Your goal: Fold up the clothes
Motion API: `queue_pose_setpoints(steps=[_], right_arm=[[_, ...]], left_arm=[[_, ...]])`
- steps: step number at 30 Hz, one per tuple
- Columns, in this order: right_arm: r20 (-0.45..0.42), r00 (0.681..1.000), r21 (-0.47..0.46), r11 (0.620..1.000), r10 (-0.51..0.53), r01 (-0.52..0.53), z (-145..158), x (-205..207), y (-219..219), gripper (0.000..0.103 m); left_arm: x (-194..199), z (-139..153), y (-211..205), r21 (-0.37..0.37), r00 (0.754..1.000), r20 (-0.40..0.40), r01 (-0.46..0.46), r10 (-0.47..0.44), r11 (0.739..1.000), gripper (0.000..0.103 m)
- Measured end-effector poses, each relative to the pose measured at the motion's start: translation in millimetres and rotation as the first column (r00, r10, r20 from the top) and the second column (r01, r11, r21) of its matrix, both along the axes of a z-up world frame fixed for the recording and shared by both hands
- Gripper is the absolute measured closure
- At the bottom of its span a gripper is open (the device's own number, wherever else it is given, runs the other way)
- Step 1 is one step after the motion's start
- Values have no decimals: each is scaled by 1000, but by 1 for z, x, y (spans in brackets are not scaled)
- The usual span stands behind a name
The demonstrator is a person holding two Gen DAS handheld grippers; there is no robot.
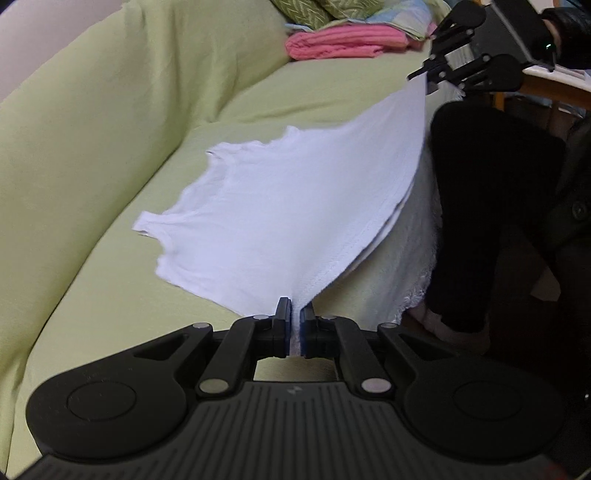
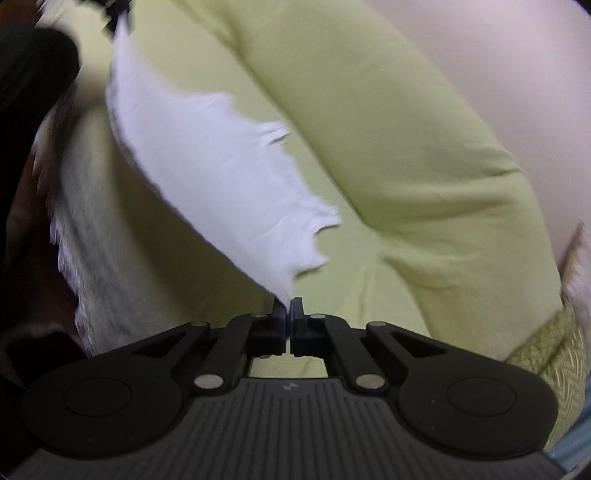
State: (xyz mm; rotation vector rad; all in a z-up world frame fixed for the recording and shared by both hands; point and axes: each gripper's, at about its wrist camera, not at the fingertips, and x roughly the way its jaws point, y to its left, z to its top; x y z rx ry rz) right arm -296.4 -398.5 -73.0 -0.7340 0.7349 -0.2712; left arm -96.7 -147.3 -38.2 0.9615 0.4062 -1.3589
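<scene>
Green sofa [image 1: 92,155] under your work, green cover over seat and backrest. White shirt [image 1: 280,206] stretched above seat between your grippers, far edge resting on cushion. Pink folded cloth [image 1: 340,44] stacked at far end by patterned pillow [image 1: 295,13]. Your left gripper [image 1: 294,325] pinches one shirt corner; right gripper [image 2: 289,325] pinches other.

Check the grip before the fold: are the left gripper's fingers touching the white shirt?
Touching. The left wrist view shows the left gripper shut on the white shirt, with its hem pinched between the fingers.
</scene>
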Motion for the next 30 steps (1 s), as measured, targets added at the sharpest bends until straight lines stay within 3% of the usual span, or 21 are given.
queue_pose_setpoints(steps=[3, 10, 14, 19, 24, 25, 30], right_arm=[[12, 1000, -16, 1000, 1, -1, 9, 10, -8, 103], [13, 1000, -3, 1000, 3, -3, 26, 100, -79, 103], [-18, 1000, 45, 999, -8, 8, 18, 169, -130, 103], [-118, 992, 187, 981, -36, 58, -12, 251, -192, 103], [-236, 970, 350, 927, -56, 139, -49, 305, -242, 103], [-251, 966, 389, 908, -59, 157, -56, 309, -250, 103], [-197, 974, 563, 801, -108, 203, -61, 310, -275, 103]], left_arm=[[23, 9, -8, -46, 998, -17, -53, 52, 998, 100], [121, 11, -76, -117, 973, -70, -226, 219, 967, 100], [181, -6, -125, -92, 953, -98, -297, 288, 950, 100], [249, -36, -173, -24, 920, -169, -363, 354, 931, 100], [299, -70, -196, 43, 870, -279, -412, 407, 910, 99], [304, -74, -197, 41, 864, -293, -417, 410, 908, 94], [323, -80, -195, 2, 819, -396, -452, 415, 892, 94]])
